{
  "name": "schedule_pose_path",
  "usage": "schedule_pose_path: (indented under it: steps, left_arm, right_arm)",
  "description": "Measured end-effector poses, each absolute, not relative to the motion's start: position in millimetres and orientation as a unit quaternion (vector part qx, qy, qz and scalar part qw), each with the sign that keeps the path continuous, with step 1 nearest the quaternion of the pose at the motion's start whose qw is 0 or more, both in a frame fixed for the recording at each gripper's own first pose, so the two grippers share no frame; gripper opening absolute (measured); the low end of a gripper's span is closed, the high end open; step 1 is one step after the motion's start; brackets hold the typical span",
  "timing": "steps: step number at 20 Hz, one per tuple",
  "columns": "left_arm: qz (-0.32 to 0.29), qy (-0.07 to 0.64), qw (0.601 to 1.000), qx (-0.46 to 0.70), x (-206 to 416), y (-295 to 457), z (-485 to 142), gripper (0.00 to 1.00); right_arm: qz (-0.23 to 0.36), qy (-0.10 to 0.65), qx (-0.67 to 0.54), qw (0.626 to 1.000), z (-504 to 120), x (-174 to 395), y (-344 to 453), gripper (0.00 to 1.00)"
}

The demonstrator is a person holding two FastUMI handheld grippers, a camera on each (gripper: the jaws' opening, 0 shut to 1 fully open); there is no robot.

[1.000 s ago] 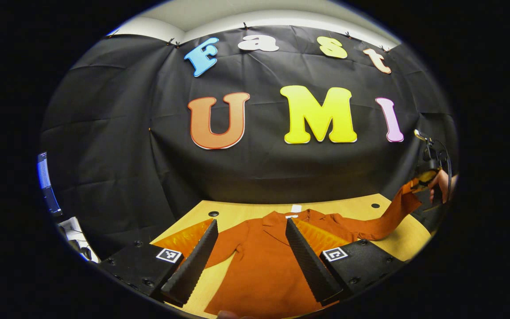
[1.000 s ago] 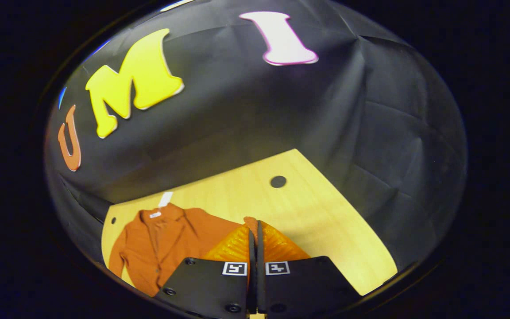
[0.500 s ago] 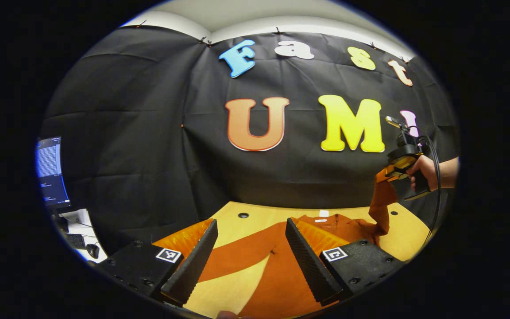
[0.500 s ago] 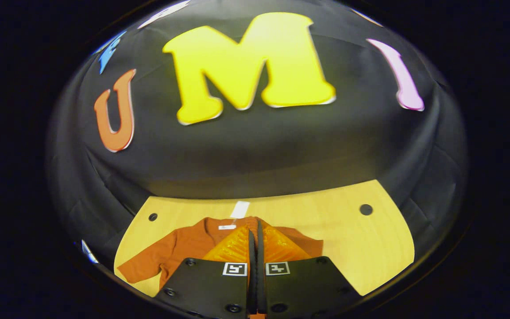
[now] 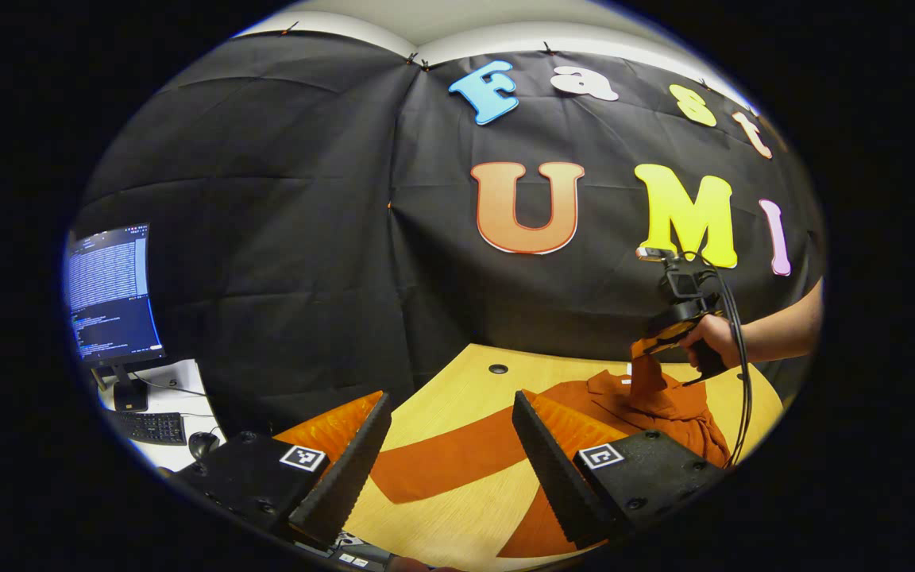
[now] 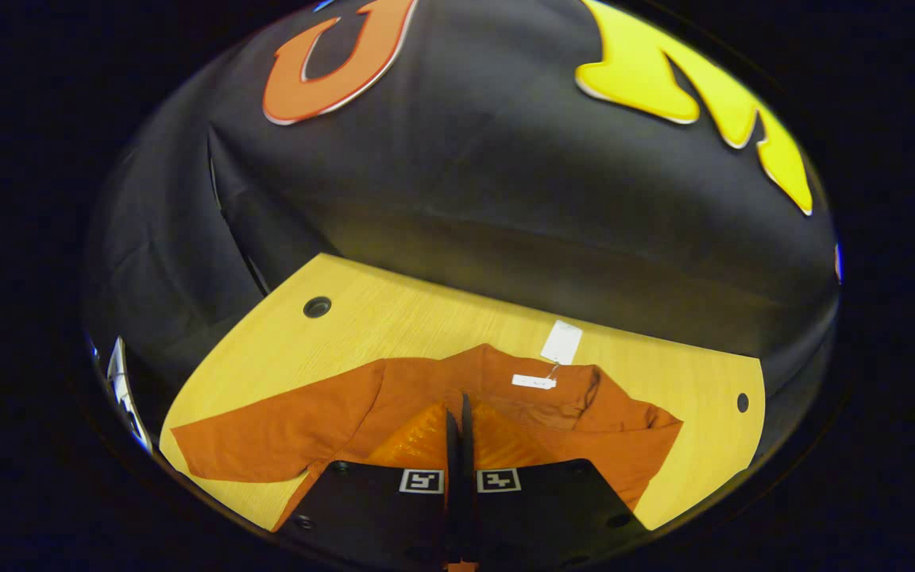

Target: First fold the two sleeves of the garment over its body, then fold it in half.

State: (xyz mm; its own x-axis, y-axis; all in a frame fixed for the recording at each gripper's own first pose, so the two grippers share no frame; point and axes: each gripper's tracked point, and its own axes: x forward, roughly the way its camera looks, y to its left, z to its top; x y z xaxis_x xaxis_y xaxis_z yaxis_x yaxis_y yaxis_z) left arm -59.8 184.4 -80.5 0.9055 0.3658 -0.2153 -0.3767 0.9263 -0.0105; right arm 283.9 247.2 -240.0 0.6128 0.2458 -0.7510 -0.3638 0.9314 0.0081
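Between and beyond the widely spread fingers of the left gripper (image 5: 449, 461), the rust-orange long-sleeved garment (image 5: 505, 445) lies on the pale wooden table (image 5: 457, 381), one sleeve (image 5: 442, 469) stretched flat across the gap between the fingers without touching them. Farther off, a hand (image 5: 708, 338) holds the right gripper (image 5: 648, 345) above the garment's body, a lifted sleeve end hanging from its tip. Ahead of the right gripper's own fingers (image 6: 447, 429), pressed together with orange cloth pinched at their base, lie the collar and a white tag (image 6: 561, 342).
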Motion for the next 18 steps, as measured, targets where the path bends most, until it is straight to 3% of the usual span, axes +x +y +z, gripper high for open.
schedule_pose_path:
  steps: [6, 10, 11, 14, 15, 18]
  left_arm:
    - [0.175, 0.118, 0.977, -0.027, -51.0, 191.2, -86.1, 0.99]
    - [0.170, 0.123, 0.977, -0.031, -49.4, 190.4, -91.4, 0.99]
    - [0.169, 0.123, 0.977, -0.030, -47.3, 190.5, -92.1, 0.99]
    - [0.161, 0.118, 0.979, -0.030, -41.3, 192.2, -94.4, 0.99]
    - [0.159, 0.115, 0.980, -0.030, -38.6, 193.3, -95.2, 0.99]
    - [0.164, 0.104, 0.980, -0.033, -30.1, 203.5, -102.8, 0.99]
  right_arm:
    - [0.158, 0.461, -0.056, 0.871, -325.8, 280.2, 295.4, 0.03]
    - [0.171, 0.462, 0.008, 0.870, -332.1, 273.1, 327.9, 0.18]
    - [0.183, 0.458, 0.030, 0.870, -326.8, 268.9, 338.1, 0.24]
    - [0.202, 0.432, 0.054, 0.877, -298.9, 264.6, 340.9, 0.87]
    - [0.203, 0.419, 0.064, 0.883, -286.4, 264.3, 337.6, 0.94]
    - [0.204, 0.390, 0.080, 0.894, -245.3, 254.6, 317.9, 0.96]
